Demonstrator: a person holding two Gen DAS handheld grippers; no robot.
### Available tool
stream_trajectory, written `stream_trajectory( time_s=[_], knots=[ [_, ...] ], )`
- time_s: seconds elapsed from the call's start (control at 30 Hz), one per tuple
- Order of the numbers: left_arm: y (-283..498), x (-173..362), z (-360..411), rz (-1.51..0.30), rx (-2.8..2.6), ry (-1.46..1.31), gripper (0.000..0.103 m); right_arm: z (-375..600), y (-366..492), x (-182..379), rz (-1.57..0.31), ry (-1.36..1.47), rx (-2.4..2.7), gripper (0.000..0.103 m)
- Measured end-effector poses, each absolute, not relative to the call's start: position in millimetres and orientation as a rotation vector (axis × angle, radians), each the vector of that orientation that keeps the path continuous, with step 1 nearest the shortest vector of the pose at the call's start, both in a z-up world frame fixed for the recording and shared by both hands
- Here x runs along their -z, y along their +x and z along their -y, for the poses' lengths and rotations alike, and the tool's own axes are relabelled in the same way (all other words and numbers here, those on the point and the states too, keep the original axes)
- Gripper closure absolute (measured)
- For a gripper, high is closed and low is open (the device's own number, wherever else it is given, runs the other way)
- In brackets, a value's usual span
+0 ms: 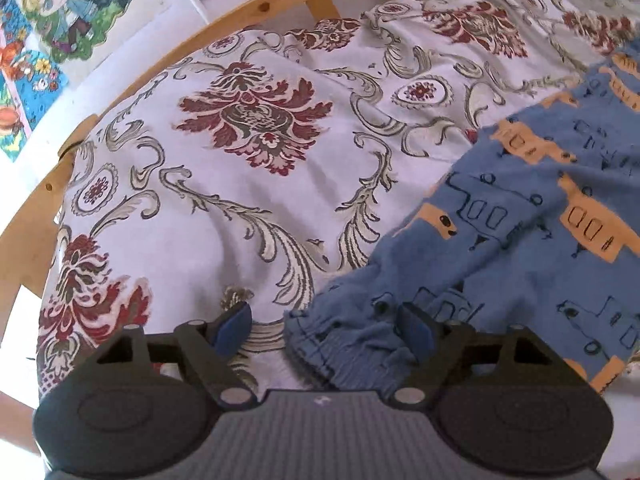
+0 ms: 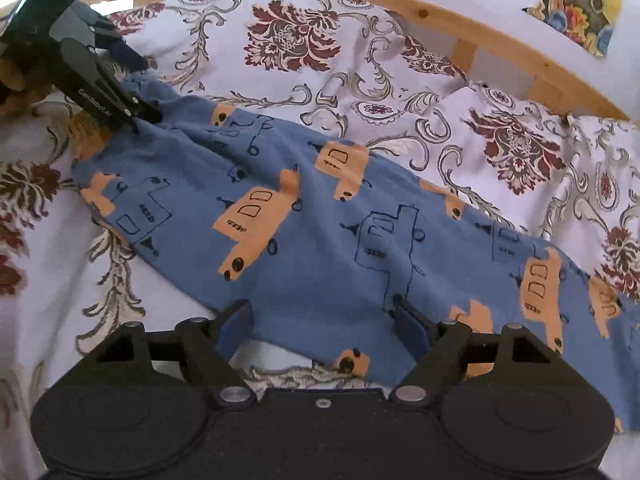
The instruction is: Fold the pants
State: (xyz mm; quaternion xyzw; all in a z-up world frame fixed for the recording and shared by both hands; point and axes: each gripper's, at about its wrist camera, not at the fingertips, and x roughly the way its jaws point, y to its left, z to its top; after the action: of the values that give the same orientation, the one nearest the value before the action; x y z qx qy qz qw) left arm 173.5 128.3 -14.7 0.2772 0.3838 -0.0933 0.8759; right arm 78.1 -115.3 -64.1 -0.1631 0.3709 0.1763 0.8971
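Underneath, floral bedspread (image 1: 224, 200), wooden bedframe (image 2: 500, 20).

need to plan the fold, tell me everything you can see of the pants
The pants are small, of soft blue knit printed with orange and outlined vehicles. They lie stretched out and wrinkled across the floral bedspread, not yet folded. One gathered cuff lies between the open fingers of the left gripper, one fingertip on the cloth. The right gripper is open astride the near edge of the wider end. Nothing else touches them.
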Motion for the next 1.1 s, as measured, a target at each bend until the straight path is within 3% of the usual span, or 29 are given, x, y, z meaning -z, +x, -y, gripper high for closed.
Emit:
stream_trajectory(
  time_s=[0.1, 0.17, 0.33, 0.73, 1.1],
  knots=[
    [167, -2, -127, -0.799, 0.168, 0.537, 0.015, 130, 66, 53, -0.784, -0.279, -0.373, 0.021],
    [161, -14, -121, -0.767, 0.167, 0.507, 0.005, 148, 61, 38, -0.778, -0.231, -0.336, 0.015],
    [148, -31, -75, -0.779, 0.307, 0.417, 0.0, 230, 55, 5, -0.767, 0.008, -0.147, 0.001],
    [200, -14, 133, -0.931, 0.649, 0.22, 0.0, 425, 25, 8, -0.658, 0.595, 0.206, 0.001],
    [282, -2, 309, -0.982, 1.024, 0.156, 0.0, 448, 37, 20, -0.607, 0.635, 0.112, 0.005]
  ],
)
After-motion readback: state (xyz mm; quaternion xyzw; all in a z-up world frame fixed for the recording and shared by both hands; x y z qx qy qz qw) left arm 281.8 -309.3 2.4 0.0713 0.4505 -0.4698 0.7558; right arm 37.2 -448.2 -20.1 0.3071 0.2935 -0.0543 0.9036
